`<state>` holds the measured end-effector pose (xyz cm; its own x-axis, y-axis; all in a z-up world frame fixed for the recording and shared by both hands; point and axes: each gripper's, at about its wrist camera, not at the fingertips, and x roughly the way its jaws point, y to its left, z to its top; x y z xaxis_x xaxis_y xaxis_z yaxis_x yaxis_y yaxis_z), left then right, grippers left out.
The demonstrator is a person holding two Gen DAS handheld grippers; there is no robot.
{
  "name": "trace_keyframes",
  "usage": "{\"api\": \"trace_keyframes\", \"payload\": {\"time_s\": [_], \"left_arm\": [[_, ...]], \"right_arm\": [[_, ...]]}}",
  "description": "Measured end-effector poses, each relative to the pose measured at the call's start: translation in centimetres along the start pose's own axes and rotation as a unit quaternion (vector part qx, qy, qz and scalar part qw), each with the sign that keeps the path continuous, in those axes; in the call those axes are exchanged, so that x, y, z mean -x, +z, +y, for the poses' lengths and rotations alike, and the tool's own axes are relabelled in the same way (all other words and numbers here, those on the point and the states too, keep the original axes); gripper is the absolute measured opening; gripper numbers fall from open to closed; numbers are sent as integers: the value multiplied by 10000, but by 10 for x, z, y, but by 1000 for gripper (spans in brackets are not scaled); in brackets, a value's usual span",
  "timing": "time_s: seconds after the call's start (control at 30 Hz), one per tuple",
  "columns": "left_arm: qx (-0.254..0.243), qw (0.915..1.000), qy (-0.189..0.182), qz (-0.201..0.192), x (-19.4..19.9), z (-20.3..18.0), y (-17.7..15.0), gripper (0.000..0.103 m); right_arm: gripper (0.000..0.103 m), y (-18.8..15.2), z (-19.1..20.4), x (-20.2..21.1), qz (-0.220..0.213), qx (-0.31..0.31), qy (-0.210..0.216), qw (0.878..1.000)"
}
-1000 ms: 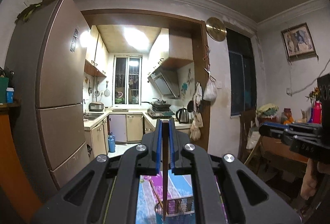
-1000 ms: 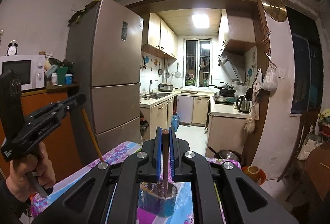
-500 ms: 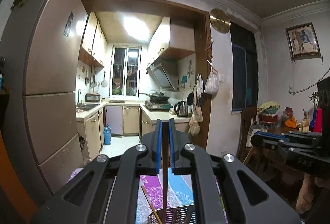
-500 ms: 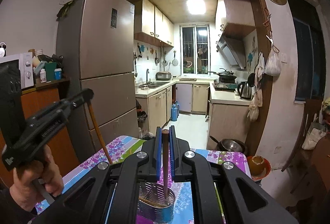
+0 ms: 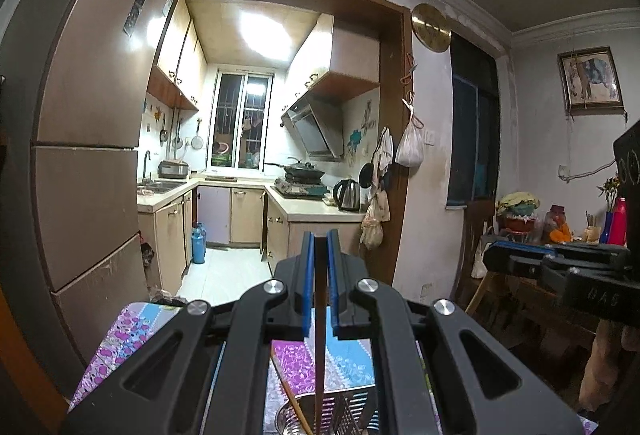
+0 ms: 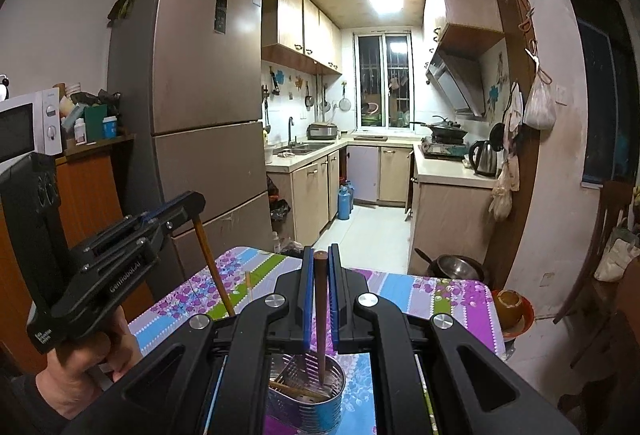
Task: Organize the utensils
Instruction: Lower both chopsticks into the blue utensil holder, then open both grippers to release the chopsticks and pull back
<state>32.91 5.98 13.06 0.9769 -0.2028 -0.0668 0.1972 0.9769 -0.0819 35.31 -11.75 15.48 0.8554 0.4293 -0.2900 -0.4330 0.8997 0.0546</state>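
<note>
We hold one brown chopstick in each gripper. The left gripper [image 5: 319, 247] is clamped on its chopstick [image 5: 319, 335], which hangs nearly upright, its lower end over the metal utensil holder [image 5: 344, 413] at the bottom of the left wrist view. The right gripper [image 6: 320, 261] is likewise clenched on a chopstick [image 6: 321, 319] whose long axis runs almost straight down, its tip already inside the rim of the holder [image 6: 308, 391]. The holder stands on the floral tablecloth [image 6: 432, 299] near the tabletop's near edge, directly below both tools. We judge the right hand the closer one to letting go: its stick is lined up within the rim, while the left stick's tip is hidden, so we cannot tell whether it has entered.
</note>
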Motion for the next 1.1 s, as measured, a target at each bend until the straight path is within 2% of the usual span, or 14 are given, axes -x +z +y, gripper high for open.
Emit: {"api": "trace_keyframes", "payload": {"time_s": [0.4, 0.73, 0.83, 0.9, 1.0, 1.07, 1.1], "left_arm": [[7, 9999, 23, 166, -8, 4, -17, 5], [-28, 9998, 75, 193, -1, 5, -15, 6], [-20, 9999, 71, 114, 11, 3, -11, 22], [-16, 10000, 81, 29, 26, 1, -5, 29], [-144, 9997, 83, -192, 71, -6, 2, 46], [-333, 9990, 36, -285, 104, -11, -1, 57], [-394, 9988, -13, -307, 118, -12, -5, 60]], "right_arm": [[8, -5, -4, -10, 117, -39, 71, 9999], [9, -4, -6, 0, 50, -76, 73, 9999], [24, 0, -5, 13, -55, -80, 52, 9999], [28, 1, -2, 24, -129, -68, 30, 9999], [36, -1, 4, 60, -365, -21, 91, 9993], [43, -12, 10, 92, -575, 22, 148, 9982], [44, -21, 13, 107, -663, 34, 184, 9976]]}}
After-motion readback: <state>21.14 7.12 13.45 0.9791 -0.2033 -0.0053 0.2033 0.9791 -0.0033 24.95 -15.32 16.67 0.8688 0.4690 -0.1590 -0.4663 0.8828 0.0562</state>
